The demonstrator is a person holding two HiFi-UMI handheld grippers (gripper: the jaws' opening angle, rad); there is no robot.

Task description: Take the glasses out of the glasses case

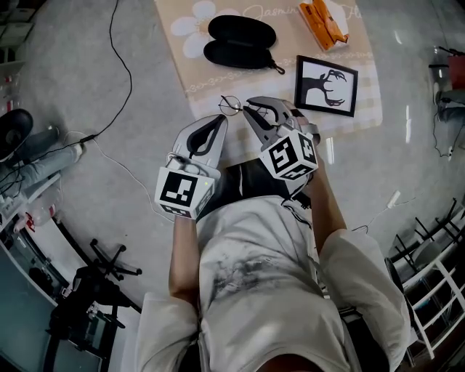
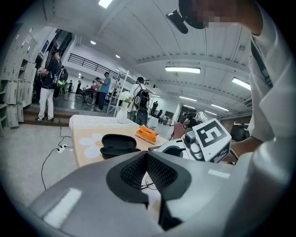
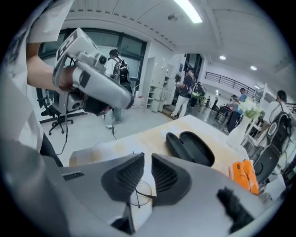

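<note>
The table carries a beige cloth (image 1: 182, 54) printed with white flowers, which covers the work area. The left gripper (image 2: 147, 155) is held level with the near edge of the cloth, on the left side; its jaws are brought together at the tips and nothing sits between them. The right gripper (image 3: 148, 159) is just beside it, angled down toward the cloth; its jaws stand a narrow gap apart, and the pads press on nothing. The black glasses case (image 1: 240, 41) lies open at the far part of the cloth, both shells facing up, well apart from both grippers. A black-framed picture (image 1: 326, 85) of a deer silhouette lies flat at the right of the cloth, near the right gripper. An orange object (image 1: 325, 22) rests at the far right corner, beyond the picture. The glasses (image 1: 231, 105), thin wire-rimmed with round lenses, are outside the case and lie on the cloth at its near edge. In the right gripper view they show through the gap below the jaw tips.
</note>
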